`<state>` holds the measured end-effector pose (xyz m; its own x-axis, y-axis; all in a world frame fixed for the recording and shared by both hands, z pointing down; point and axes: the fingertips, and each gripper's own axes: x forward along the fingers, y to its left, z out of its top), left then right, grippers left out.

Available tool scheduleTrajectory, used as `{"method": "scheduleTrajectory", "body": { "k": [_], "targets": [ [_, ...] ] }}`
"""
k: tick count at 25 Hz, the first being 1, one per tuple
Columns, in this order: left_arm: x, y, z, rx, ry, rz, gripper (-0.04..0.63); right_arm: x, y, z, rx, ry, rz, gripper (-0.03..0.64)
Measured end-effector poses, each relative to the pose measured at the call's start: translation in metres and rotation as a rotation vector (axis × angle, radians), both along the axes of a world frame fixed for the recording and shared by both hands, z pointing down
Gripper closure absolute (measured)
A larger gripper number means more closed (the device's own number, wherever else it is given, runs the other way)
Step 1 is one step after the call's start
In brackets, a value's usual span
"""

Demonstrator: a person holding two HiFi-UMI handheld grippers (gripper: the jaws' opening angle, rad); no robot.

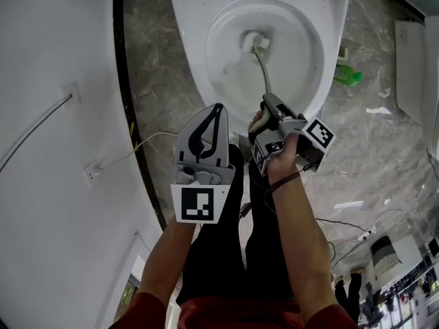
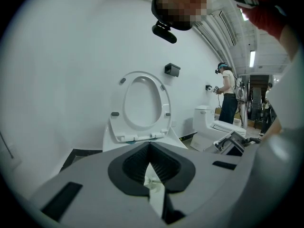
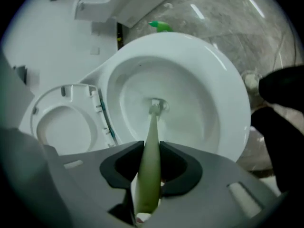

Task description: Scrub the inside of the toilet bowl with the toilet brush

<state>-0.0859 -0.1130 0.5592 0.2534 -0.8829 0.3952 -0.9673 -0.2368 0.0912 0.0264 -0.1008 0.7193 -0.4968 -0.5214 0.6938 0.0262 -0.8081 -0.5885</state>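
The white toilet bowl point(image 1: 312, 81) lies open at the top of the head view, its seat raised. The toilet brush has a pale green handle point(image 1: 263, 70) and a white bristle head point(image 1: 254, 43) that rests low inside the bowl. My right gripper point(image 1: 269, 108) is shut on the handle's near end, above the bowl's front rim. In the right gripper view the handle point(image 3: 151, 160) runs between the jaws point(image 3: 151, 148) to the brush head point(image 3: 156, 106). My left gripper point(image 1: 217, 110) hovers left of it, shut and holding nothing, and faces the raised seat point(image 2: 142, 103).
A green bottle point(image 1: 348, 74) stands on the marble floor right of the toilet. A white wall with a socket and cable point(image 1: 92, 172) runs along the left. Another toilet point(image 2: 213, 125) and a standing person point(image 2: 228, 99) show in the left gripper view.
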Motion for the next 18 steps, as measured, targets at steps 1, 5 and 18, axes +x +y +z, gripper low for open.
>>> {"method": "scheduleTrajectory", "body": {
  "k": [1,5,18],
  "targets": [
    [-0.001,0.000,0.001,-0.007,0.000,-0.006,0.591,-0.004,-0.001,0.001,-0.015,-0.045,0.042,0.503],
    [-0.006,-0.001,-0.001,0.006,-0.001,-0.017,0.591,-0.011,-0.018,0.009,-0.018,-0.112,0.102,0.503],
    [-0.013,0.011,0.002,-0.021,-0.022,-0.007,0.591,-0.005,-0.022,-0.004,0.115,-0.325,0.356,0.493]
  ]
}}
